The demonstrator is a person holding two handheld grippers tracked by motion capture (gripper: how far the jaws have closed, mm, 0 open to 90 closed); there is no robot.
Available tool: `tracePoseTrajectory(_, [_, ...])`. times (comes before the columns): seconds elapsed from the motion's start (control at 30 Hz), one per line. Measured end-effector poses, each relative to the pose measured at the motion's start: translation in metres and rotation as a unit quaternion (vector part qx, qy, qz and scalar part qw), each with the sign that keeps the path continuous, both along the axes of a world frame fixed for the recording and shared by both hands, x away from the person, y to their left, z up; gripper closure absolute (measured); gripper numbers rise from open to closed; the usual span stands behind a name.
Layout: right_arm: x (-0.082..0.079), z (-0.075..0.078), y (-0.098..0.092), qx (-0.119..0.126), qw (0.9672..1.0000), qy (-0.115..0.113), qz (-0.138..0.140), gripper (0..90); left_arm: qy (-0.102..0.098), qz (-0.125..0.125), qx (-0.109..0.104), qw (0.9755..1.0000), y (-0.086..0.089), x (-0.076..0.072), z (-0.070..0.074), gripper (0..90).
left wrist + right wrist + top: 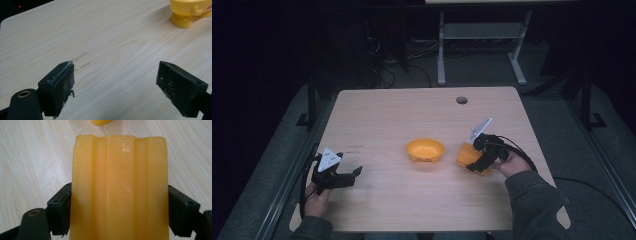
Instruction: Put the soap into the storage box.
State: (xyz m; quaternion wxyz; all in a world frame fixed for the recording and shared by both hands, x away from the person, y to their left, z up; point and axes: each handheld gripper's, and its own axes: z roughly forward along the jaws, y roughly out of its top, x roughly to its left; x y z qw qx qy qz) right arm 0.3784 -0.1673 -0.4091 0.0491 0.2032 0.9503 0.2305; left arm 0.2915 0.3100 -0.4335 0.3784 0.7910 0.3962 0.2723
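Right gripper (475, 161) clamped orange ridged block (468, 155), near table's (387, 110) right edge, just beside yellow bowl (425, 150) mid-table. Left gripper (348, 176) rested spread, empty, near left edge.

one yellow bowl (425, 150), one orange block (468, 155), two grippers

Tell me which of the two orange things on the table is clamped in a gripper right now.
The ribbed orange block, held between the right gripper jaws. The orange bowl stands free at the table's middle, untouched.
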Motion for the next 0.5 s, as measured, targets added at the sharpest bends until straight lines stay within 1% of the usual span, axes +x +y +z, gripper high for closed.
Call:
tracePoseTrajectory(0.17, [0.003, 0.005, 0.005, 0.0, 1.0, -0.003, 0.008, 20.3, -0.001, -0.001, 0.003, 1.0, 0.001, 0.0, 0.0, 14.1])
tracePoseTrajectory(0.2, [0.003, 0.006, 0.006, 0.007, 0.9999, -0.004, 0.007, 20.4, -0.002, 0.0, 0.002, 1.0, 0.001, 0.0, 0.0, 14.1])
tracePoseTrajectory(0.3, [0.004, 0.008, 0.007, 0.006, 0.9999, -0.004, 0.01, 20.4, -0.003, 0.001, -0.002, 1.0, 0.001, 0.0, 0.0, 14.1])
tracePoseTrajectory(0.37, [0.004, 0.009, 0.008, 0.004, 0.9999, -0.005, 0.011, 20.3, -0.002, 0.0, 0.003, 1.0, 0.001, 0.0, 0.0, 14.1])
tracePoseTrajectory(0.4, [0.005, 0.011, 0.01, 0.005, 0.9999, -0.006, 0.012, 20.4, -0.003, 0.002, -0.002, 1.0, 0.001, 0.0, 0.0, 14.1])
tracePoseTrajectory(0.5, [0.006, 0.014, 0.011, 0.007, 0.9998, -0.009, 0.016, 20.4, -0.003, 0.002, -0.002, 1.0, 0.001, 0.0, 0.0, 14.1])
